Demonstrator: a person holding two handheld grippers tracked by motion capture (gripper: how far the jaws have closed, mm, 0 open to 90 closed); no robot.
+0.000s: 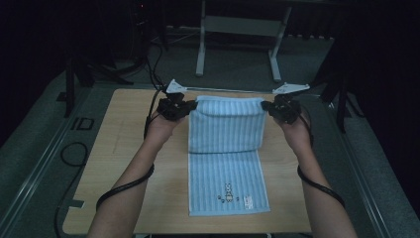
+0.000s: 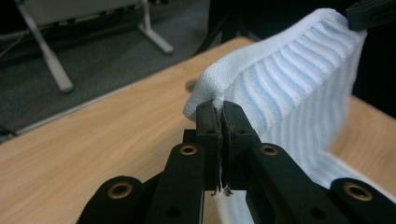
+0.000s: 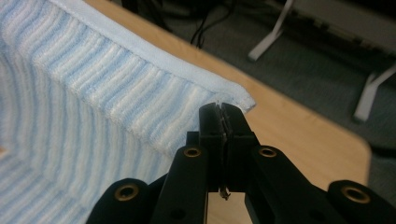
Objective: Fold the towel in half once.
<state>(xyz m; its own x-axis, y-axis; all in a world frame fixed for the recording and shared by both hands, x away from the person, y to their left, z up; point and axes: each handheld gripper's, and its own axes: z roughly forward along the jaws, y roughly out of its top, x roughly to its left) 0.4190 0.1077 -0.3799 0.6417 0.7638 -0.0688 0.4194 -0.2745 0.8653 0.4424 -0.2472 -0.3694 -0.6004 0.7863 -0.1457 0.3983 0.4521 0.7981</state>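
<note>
The blue striped towel point(image 1: 225, 148) lies lengthwise down the wooden table point(image 1: 124, 148) — its far end lifted, its near end with the small rabbit print point(image 1: 228, 192) flat toward the person. The left gripper point(image 1: 189, 107) is clenched on one far corner, the right gripper point(image 1: 266, 105) on the other — both pinching cloth. Cables point(image 1: 124, 187) trail along the forearms; a white frame's legs point(image 1: 237, 44) stand beyond the table.

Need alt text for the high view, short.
Two hand-held grippers, left gripper and right gripper, each pinch a far corner of a blue striped towel, its far end raised off the wooden table. The near end lies flat, showing a small rabbit print.
</note>
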